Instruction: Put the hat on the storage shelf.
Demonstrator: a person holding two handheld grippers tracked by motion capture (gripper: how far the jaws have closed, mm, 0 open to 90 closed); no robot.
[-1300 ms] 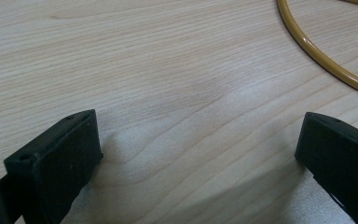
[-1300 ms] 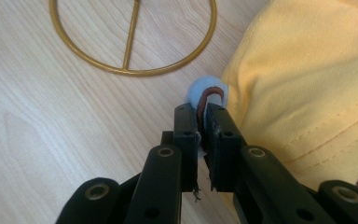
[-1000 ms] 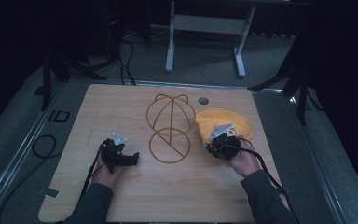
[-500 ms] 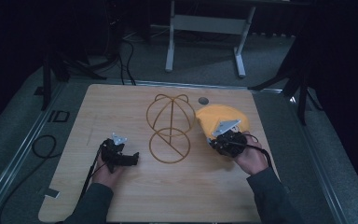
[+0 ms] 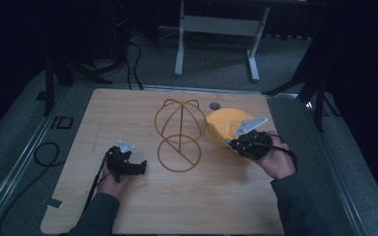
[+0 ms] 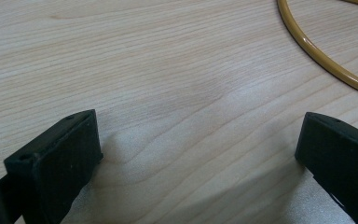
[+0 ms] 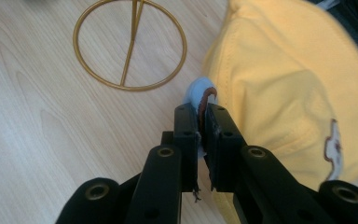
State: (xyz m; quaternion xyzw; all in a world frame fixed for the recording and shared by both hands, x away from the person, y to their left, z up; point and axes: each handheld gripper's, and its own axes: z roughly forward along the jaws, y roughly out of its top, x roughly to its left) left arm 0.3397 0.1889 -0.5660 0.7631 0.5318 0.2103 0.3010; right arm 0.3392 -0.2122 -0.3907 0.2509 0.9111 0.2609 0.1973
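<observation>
Lifting calls for a firm pinch and a level carry, I judge, toward the gold wire stand (image 5: 178,135) on the table (image 5: 128,206). Item: yellow cap (image 5: 226,127), soft cloth, just right of the stand. My right gripper (image 7: 202,116) pinches its edge strap; my left gripper (image 5: 137,168) rests spread, empty.

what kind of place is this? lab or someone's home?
Most likely a lab or recording studio, not a home. A wooden table sits on a metal-railed platform, cables trail over the grey floor, dark curtains surround it, and a hand-held right gripper grips a yellow cap beside a wire hat stand.
</observation>
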